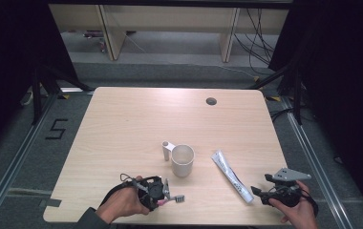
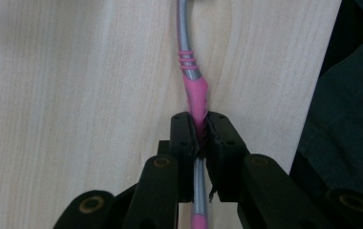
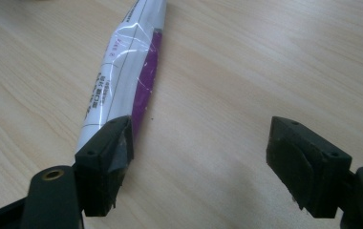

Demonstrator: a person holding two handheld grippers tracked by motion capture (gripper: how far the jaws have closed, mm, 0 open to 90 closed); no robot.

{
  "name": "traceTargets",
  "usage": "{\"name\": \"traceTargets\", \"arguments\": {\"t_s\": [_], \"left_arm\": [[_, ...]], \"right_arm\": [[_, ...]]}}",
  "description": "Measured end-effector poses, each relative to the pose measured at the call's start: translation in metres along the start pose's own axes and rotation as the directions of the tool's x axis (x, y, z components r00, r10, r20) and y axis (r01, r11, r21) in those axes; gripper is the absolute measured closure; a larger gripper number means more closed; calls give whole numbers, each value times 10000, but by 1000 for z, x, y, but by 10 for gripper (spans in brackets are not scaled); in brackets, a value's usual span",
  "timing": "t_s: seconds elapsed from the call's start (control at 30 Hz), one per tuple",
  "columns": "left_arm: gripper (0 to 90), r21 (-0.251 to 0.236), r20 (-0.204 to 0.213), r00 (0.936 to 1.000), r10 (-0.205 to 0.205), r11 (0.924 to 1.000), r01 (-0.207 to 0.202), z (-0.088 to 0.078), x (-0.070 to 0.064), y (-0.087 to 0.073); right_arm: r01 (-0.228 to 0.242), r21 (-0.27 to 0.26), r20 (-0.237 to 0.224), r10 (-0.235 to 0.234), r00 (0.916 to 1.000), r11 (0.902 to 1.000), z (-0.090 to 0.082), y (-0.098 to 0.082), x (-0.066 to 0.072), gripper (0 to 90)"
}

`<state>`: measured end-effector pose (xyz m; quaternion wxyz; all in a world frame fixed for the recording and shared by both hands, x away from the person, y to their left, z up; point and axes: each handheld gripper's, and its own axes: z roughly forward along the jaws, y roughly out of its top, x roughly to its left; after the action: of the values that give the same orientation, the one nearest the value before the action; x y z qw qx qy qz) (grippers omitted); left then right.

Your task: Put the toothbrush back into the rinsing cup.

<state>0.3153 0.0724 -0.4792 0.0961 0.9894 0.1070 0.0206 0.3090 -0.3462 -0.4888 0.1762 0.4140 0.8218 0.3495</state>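
Observation:
A toothbrush (image 2: pixel 195 90) with a pink and grey handle lies along the wooden table, and my left gripper (image 2: pixel 199 126) is shut on its pink grip. From above, the left gripper (image 1: pixel 159 192) sits near the front edge with the brush head (image 1: pixel 179 198) sticking out to its right. A white and purple toothpaste tube (image 1: pixel 229 175) lies at the front right. My right gripper (image 1: pixel 261 193) stands open at the tube's near end. In the right gripper view the tube (image 3: pixel 122 71) runs away from the left jaw, and nothing lies between the right gripper's (image 3: pixel 208 143) pads.
A white mug (image 1: pixel 183 160) with its handle (image 1: pixel 166 150) to the left stands mid-table, just behind the left gripper. A round cable hole (image 1: pixel 211 101) sits near the table's far edge. The table (image 1: pixel 132 119) ends close to both hands at the front.

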Motion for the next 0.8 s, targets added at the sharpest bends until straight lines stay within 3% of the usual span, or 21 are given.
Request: {"name": "traceTargets", "arguments": {"t_s": [0.1,0.13,0.27,0.3,0.37,0.4,0.43,0.6,0.7,0.73,0.8], "left_arm": [[816,176,200,9993,-316,9994,313,0,1,2],[817,233,112,9998,-153,9996,150,0,3,4],[821,519,264,9990,-350,9981,336,1,6,7],[822,551,285,9986,-437,9976,421,1,7,8],[823,579,282,9983,-508,9971,491,1,7,9],[823,599,305,9979,-570,9967,551,1,7,9],[824,650,292,9980,-566,9964,546,1,7,10],[826,934,352,9975,-620,9939,585,2,7,12],[828,908,234,9984,-514,9947,491,2,8,13],[828,874,141,9987,-480,9951,466,1,8,13],[828,590,34,9992,-394,9975,391,-2,9,12]], "right_arm": [[-17,-16,-43,17,10000,10000,0,0,0,252],[2,-8,-18,-2,10000,10000,0,0,0,252],[158,-71,-36,-158,9999,9999,1,0,-1,252],[-261,102,-120,263,9996,9996,0,0,3,252],[56,41,-38,-56,10000,10000,0,0,1,252],[-129,38,-110,129,9999,9999,1,0,2,252],[209,6,21,-209,9998,9998,1,0,0,252],[109,11,-155,-109,9998,9999,1,0,1,252],[212,-63,-39,-212,9998,9998,2,0,0,252],[12,47,-46,-11,10000,10000,0,1,1,252],[86,-2,-53,-86,9999,10000,1,0,1,253]]}}
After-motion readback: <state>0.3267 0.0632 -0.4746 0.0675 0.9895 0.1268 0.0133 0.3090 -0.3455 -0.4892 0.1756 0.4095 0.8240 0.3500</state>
